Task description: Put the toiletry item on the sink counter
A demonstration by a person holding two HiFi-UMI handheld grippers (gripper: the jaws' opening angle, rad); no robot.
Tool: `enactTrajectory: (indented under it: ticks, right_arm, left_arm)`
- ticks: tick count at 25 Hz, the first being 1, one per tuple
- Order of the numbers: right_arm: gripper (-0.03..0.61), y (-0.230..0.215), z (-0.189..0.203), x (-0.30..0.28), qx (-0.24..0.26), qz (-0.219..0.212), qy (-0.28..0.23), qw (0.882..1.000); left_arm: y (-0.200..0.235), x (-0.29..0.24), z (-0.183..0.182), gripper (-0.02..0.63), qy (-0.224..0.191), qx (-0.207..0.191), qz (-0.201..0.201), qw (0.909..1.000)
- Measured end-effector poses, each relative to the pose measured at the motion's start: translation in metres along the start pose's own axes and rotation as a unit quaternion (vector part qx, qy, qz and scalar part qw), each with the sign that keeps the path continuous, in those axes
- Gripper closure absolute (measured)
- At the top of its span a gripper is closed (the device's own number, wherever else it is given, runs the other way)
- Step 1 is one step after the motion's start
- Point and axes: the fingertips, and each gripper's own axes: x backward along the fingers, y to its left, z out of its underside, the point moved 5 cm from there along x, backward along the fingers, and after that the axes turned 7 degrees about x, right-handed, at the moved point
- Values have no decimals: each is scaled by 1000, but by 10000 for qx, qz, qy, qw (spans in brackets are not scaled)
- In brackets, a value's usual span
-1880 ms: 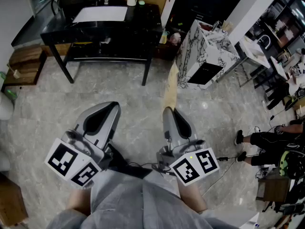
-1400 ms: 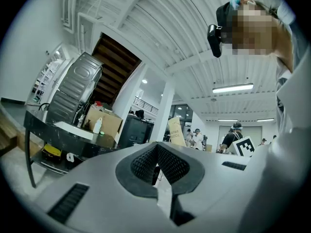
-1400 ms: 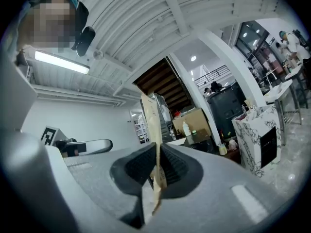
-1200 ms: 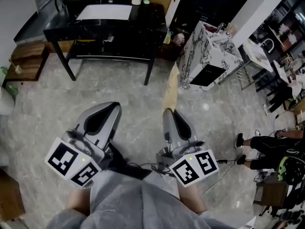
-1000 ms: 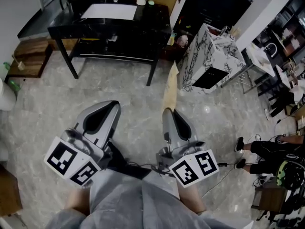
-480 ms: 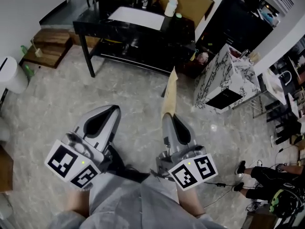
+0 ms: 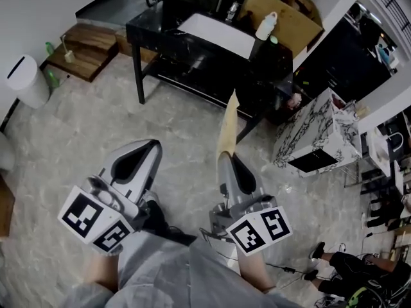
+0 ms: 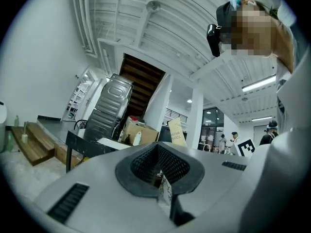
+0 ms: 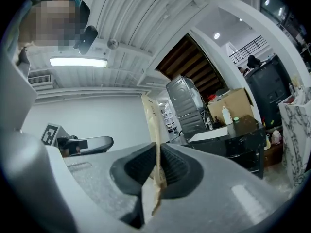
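Over the grey marble floor (image 7: 70, 140), the right gripper (image 7: 228, 158) is clamped on the lower edge of a tan kraft toothbrush packet (image 7: 228, 122). The packet stands upright above the jaws, well apart from the black table (image 7: 168, 25) ahead. Its print, seen from the left gripper view, seems to read "TOOTH BRUSH"; smaller lines not legible. The left gripper (image 7: 149, 145) has its jaws together, w/ a small white printed tag low in the seam, text too small to read. A white bottle (image 7: 265, 25) stands on the table near a white sheet (image 7: 216, 35).
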Motion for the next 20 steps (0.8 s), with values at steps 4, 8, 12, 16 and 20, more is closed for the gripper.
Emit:
enactTrajectory:
  ticks: [4,8,12,16,20]
  right_arm:
    - [555,6,-2,-52,-4,-192,21,9998]
    - [555,11,-3,-100,-29,-328,26,9995]
    - [555,19,-2,-144,-18,-421,30,9991]
    - [555,26,-3,-181,15,-490,26,9988]
    - [555,31,1,-211,25,-509,16,9987]
  left_arm:
    - [41,-7,-20,609,-70,-15,-180,9998]
    - [79,-16,-40,609,-125,-49,-294,9995]
    - [117,-22,-57,609,-187,-94,-364,9991]
    - [150,-28,-72,609,-246,-107,-403,9988]
    - [178,-32,-80,610,-285,-116,-410,9987]
